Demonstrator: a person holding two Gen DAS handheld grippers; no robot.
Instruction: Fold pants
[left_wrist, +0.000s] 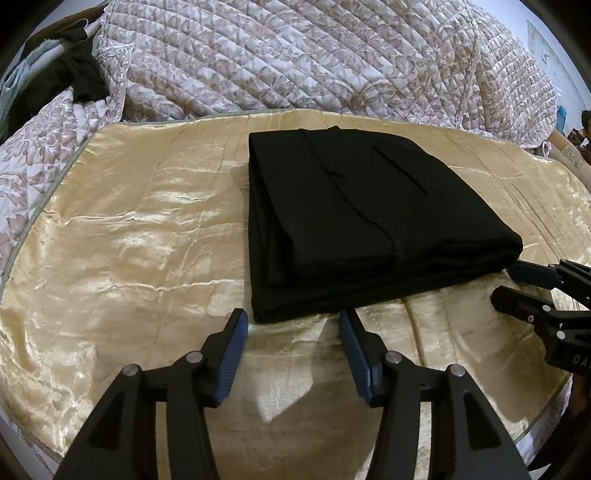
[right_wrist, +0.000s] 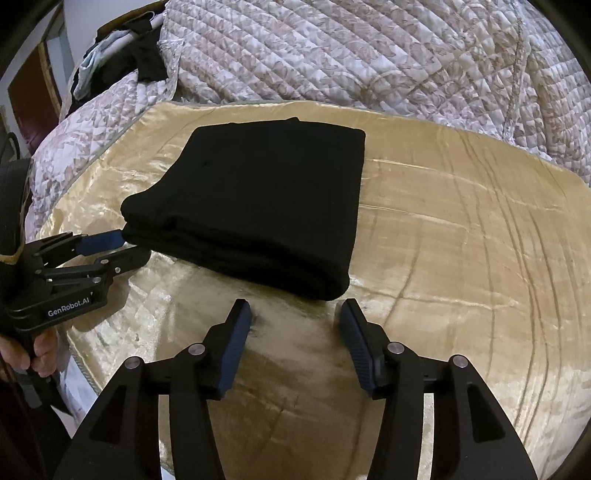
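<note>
Quilted floral bedspread (left_wrist: 295, 55) is heaped along the far edge of the bed, and nearer lies a shiny golden satin sheet (left_wrist: 129, 240) that carries the work. On that sheet, toward the middle and closer to the near edge than the far one, sit the black pants (left_wrist: 351, 214), already stacked into a thick, squared bundle of several layers with a pocket seam showing on top. Some dark clothing (right_wrist: 144, 62) hangs on a rail at the far left corner.

Folding looks all but finished to me; what remains, if anything, is a light press to even the near layers, or simply backing away.

Just short of the bundle's near edge, the left hand-held gripper (left_wrist: 293, 325) has its blue pads spread with nothing between them. At the bundle's near right corner, the right hand-held gripper (right_wrist: 295, 314) is likewise spread and empty.

"GenRobot.AI" is printed in white on the left tool's body, seen from the right wrist.
</note>
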